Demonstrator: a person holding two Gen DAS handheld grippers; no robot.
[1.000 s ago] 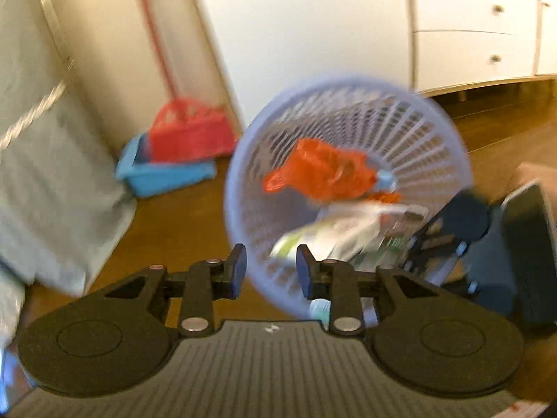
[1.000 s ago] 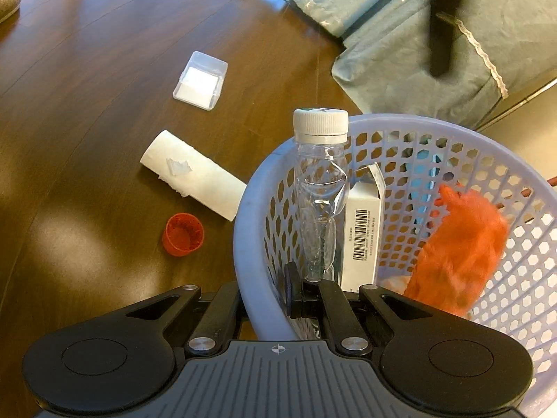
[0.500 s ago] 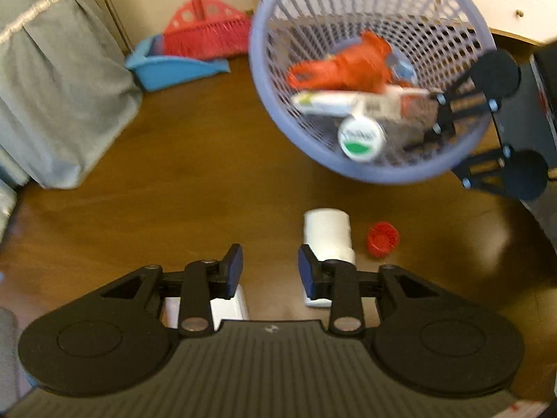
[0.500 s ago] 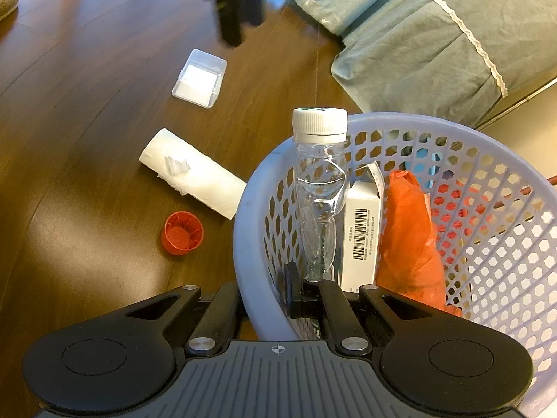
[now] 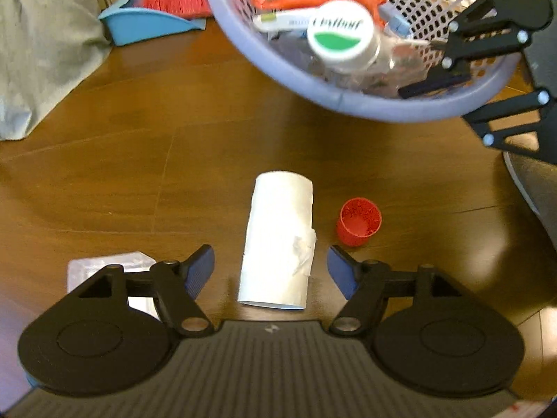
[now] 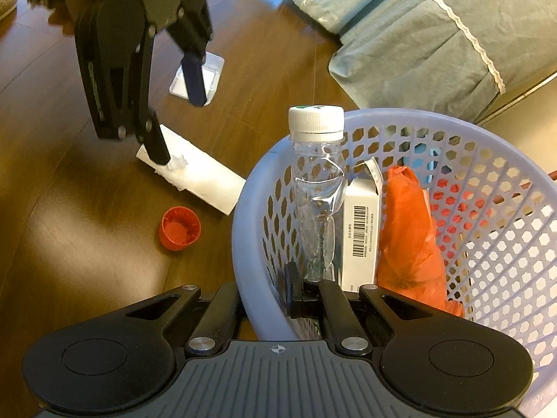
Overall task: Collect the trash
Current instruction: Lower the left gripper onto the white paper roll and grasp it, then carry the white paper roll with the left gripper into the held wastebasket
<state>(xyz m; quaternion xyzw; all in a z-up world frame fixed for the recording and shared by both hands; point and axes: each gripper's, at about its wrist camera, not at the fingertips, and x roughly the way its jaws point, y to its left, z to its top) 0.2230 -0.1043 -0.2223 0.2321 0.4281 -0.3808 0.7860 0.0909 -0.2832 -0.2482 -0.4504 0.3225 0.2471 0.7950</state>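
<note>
The step in hand is picking up the next bit of trash, the white paper roll (image 5: 278, 240), which lies on the wooden floor (image 5: 139, 160) just beside the basket (image 6: 243, 216). The left gripper (image 5: 271, 268) hangs over the roll with its fingers (image 5: 200, 268) spreading wider, one on each side of the roll and not touching it. The right gripper (image 6: 268, 292) has its fingers pressed together on the basket's rim and holds the basket up. Next, the left fingers likely need to go lower, close on the roll, then lift it over the rim and let go. On the floor there is one paper roll, one small red cup (image 5: 358, 221) and one clear plastic box (image 6: 209, 73). In the basket there is one clear bottle (image 6: 315, 188), one white carton (image 6: 362, 230), one orange bag (image 6: 407, 230), and maybe something blue behind, hard to tell.
</note>
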